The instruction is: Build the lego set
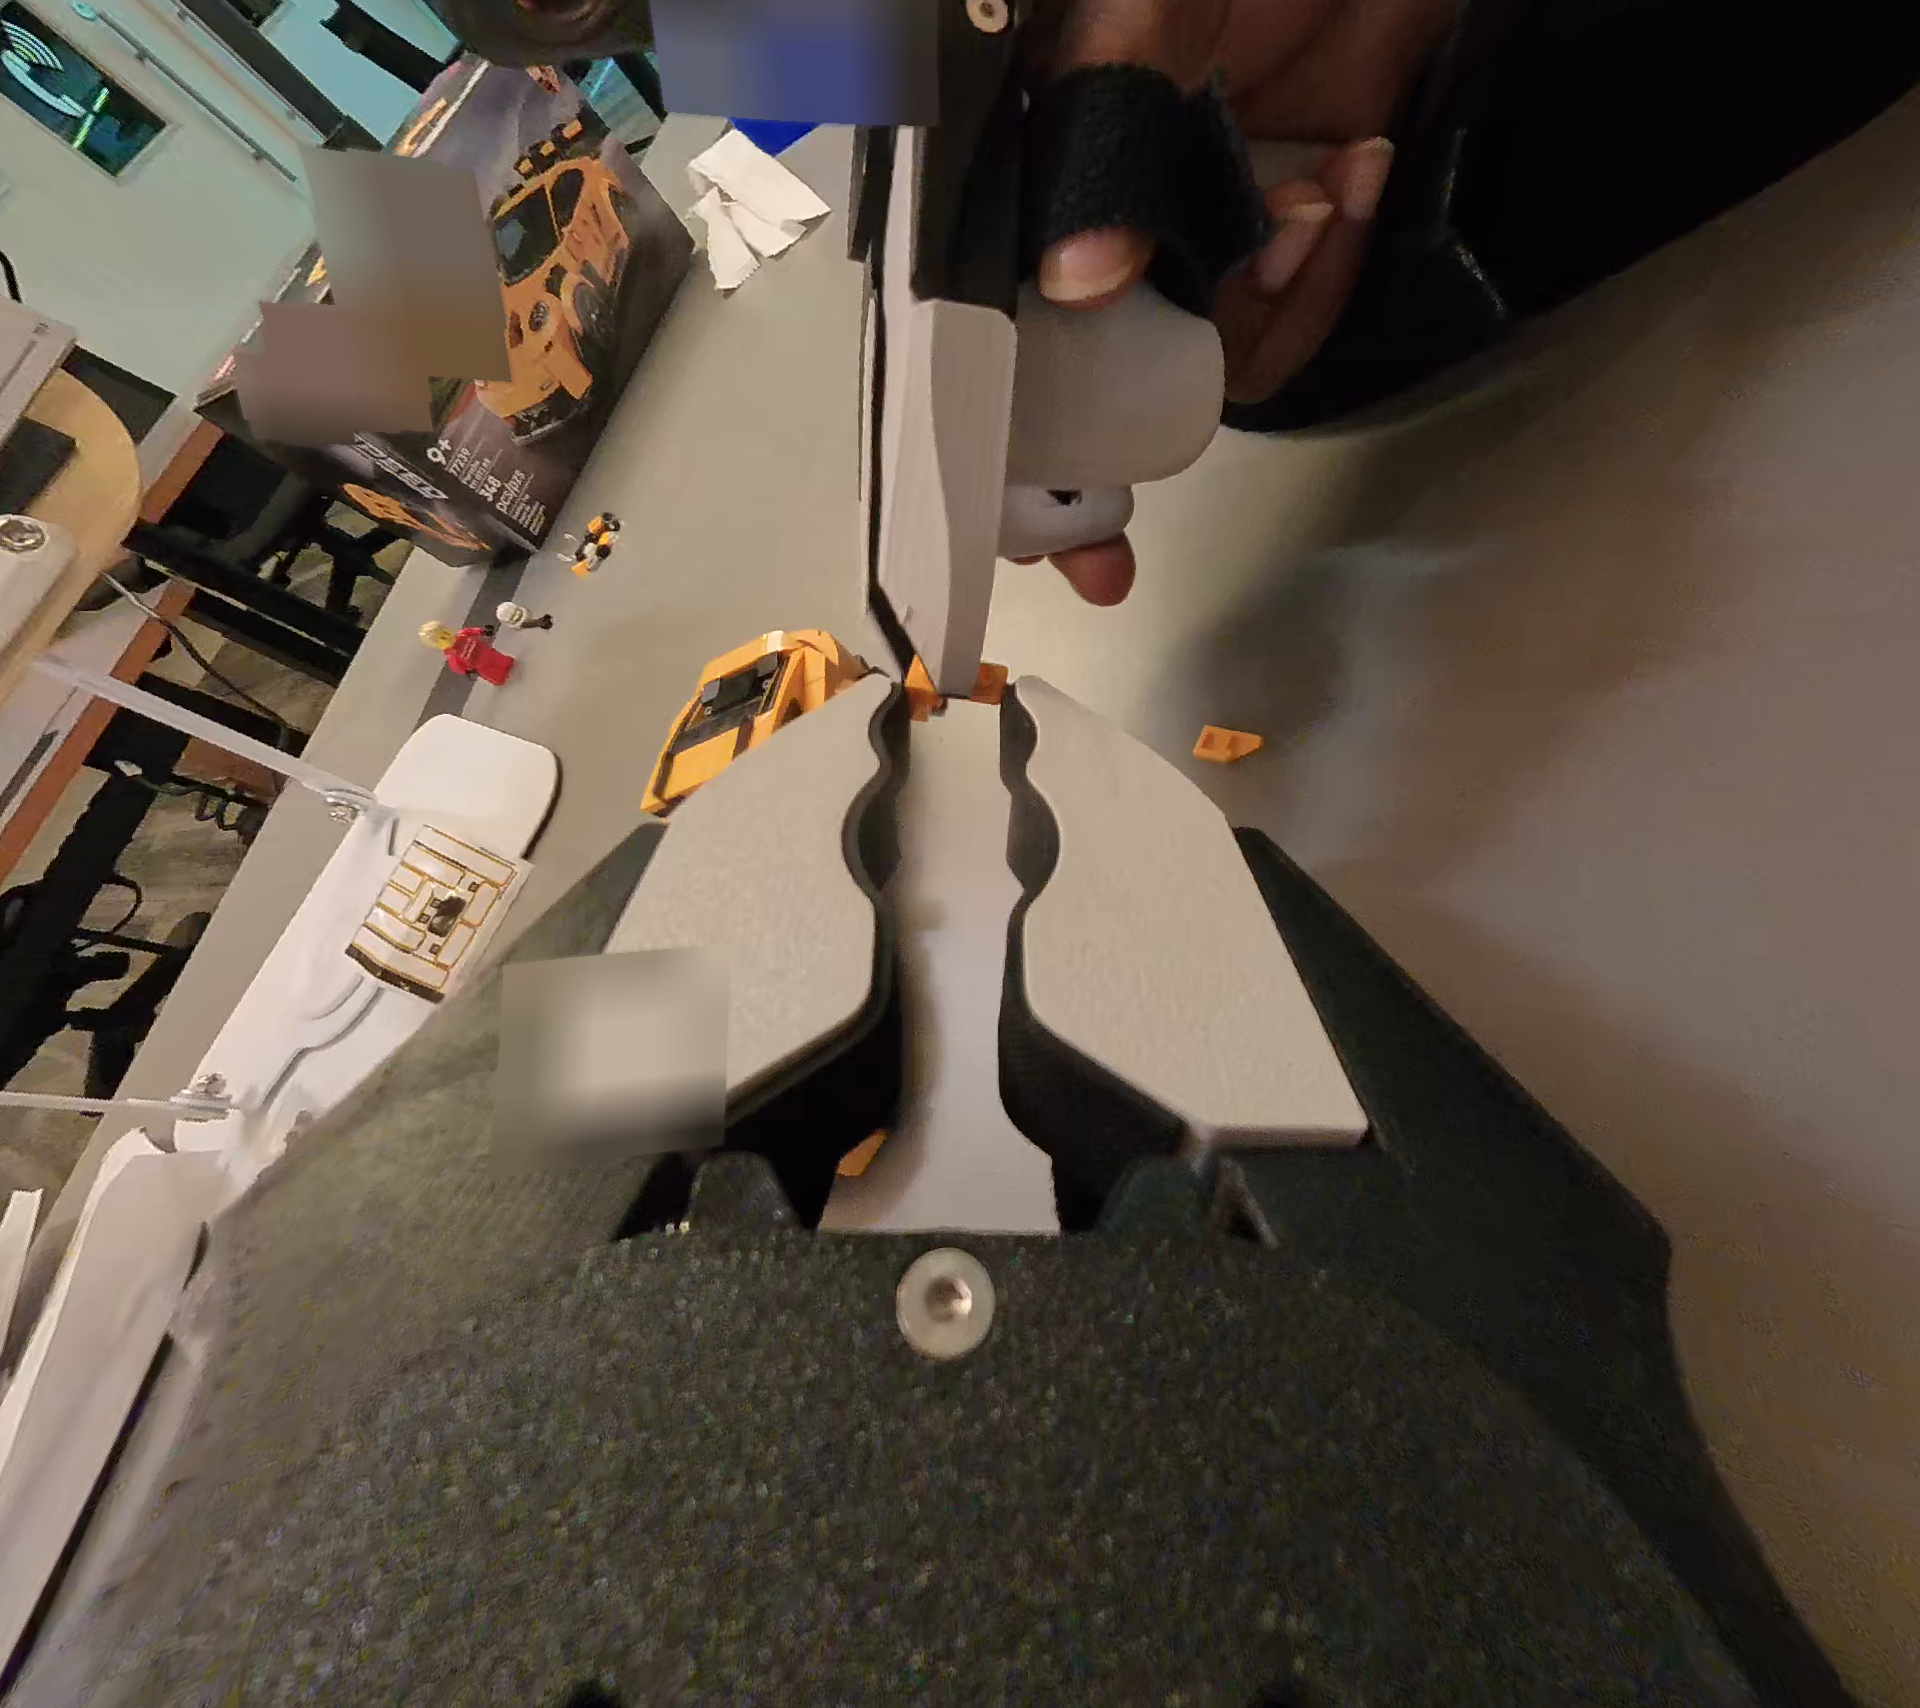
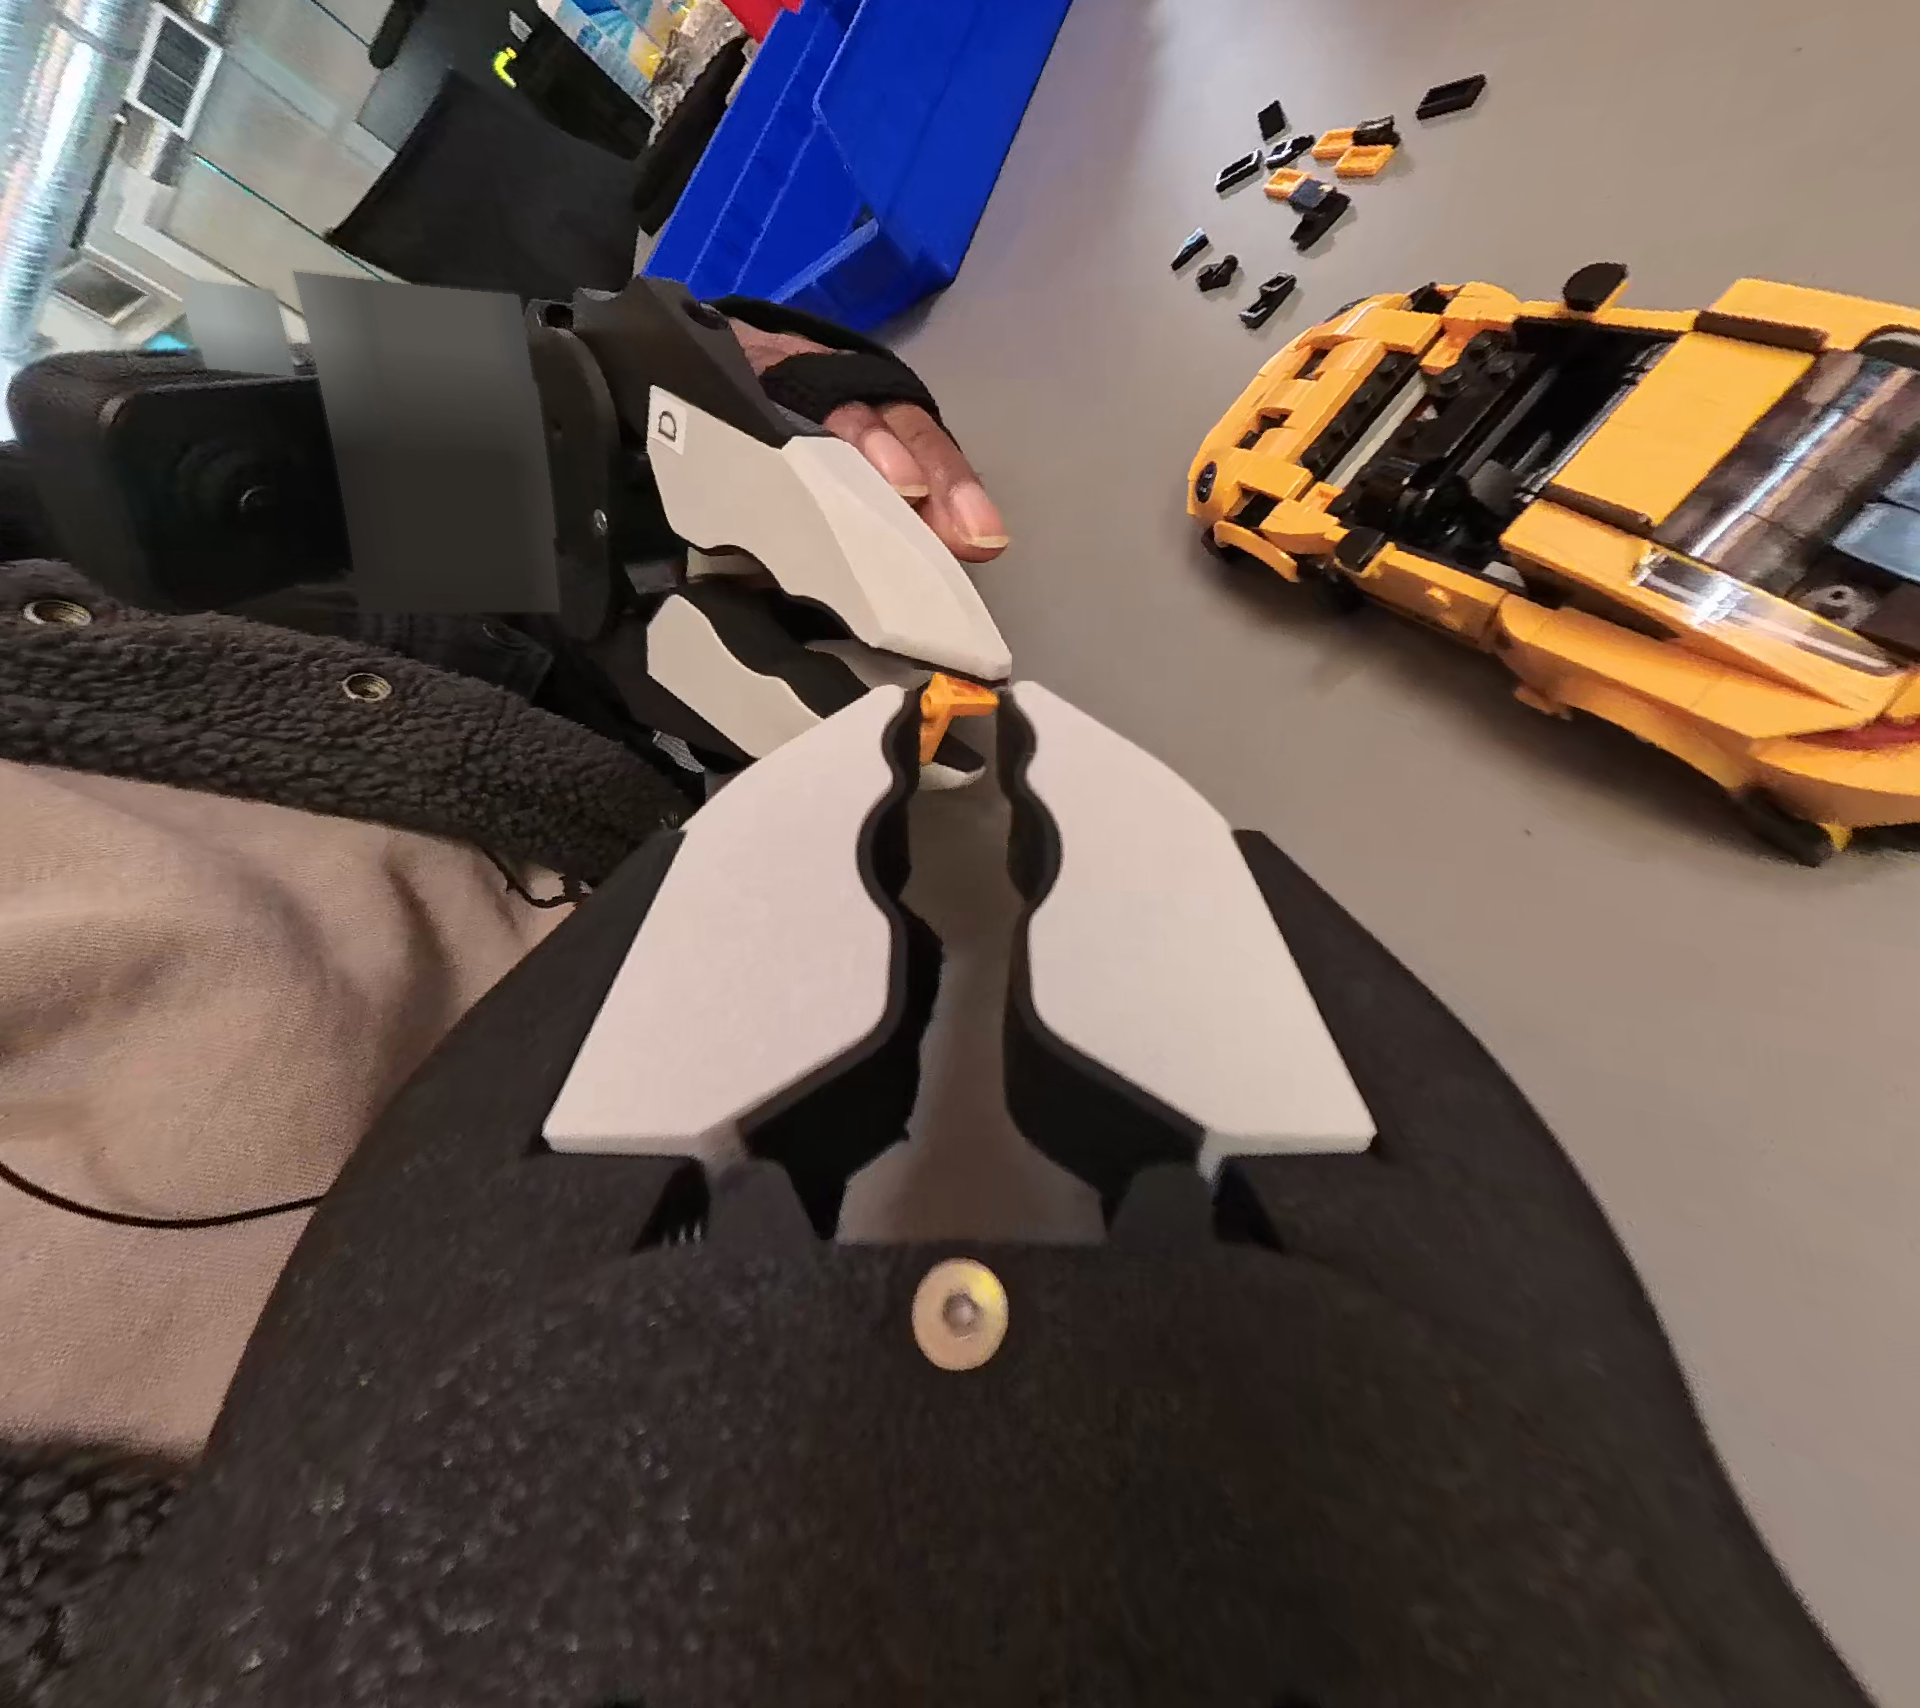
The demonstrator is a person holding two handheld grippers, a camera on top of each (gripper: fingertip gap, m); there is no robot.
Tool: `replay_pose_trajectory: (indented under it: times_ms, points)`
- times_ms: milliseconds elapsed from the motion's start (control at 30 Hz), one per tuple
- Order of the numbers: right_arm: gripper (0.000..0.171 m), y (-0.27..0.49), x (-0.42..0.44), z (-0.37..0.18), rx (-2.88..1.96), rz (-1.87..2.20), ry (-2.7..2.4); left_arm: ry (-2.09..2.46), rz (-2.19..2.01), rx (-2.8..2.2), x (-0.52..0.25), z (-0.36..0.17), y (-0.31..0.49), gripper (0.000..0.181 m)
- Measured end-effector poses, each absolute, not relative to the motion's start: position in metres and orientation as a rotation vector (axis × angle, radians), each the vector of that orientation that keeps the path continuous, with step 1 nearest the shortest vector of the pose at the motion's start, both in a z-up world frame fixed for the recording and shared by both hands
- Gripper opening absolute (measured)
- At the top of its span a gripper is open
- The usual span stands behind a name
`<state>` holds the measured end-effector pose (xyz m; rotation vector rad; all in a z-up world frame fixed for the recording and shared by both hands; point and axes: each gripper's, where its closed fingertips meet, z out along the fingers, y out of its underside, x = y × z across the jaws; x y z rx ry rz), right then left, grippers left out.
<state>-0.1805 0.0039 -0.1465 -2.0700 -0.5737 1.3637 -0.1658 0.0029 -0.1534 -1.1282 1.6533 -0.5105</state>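
A small orange Lego piece [image 1: 920, 684] sits between the tips of both grippers, just above the grey table. My left gripper [image 1: 956, 697] is shut on it. My right gripper [image 2: 954, 694] is shut on the same piece [image 2: 951, 711]; in the left wrist view it comes down from above [image 1: 935, 666]. In the right wrist view the left gripper [image 2: 977, 676] comes in from the left. The part-built orange car [image 2: 1558, 536] lies on the table to the right of the grippers, also seen in the left wrist view [image 1: 748, 713].
Loose black and orange pieces [image 2: 1320, 172] lie beyond the car. One orange piece [image 1: 1226, 742] lies near the grippers. A minifigure [image 1: 473, 645], the set's box [image 1: 540, 328] and white bags [image 1: 468, 785] stand at the left. Blue bins [image 2: 914, 48] stand at the back. My left and right fingertips are right by each other.
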Motion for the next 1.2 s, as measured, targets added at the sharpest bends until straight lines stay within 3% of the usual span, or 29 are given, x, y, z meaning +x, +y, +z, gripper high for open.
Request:
replay_pose_trajectory:
  times_ms: [800, 967, 1200]
  points:
    - [0.012, -0.017, -0.183, -0.120, -1.885, 1.649, -0.721, 1.589, -0.847, -1.033, -0.170, -0.128, -0.017, 0.019]
    - [0.012, -0.021, -0.186, -0.116, -1.836, 1.746, -0.701, 1.569, -0.820, -0.996, -0.172, -0.122, -0.017, 0.008]
    - [0.012, -0.020, -0.188, -0.113, -1.799, 1.878, -0.598, 1.556, -0.807, -0.962, -0.173, -0.118, -0.018, 0.006]
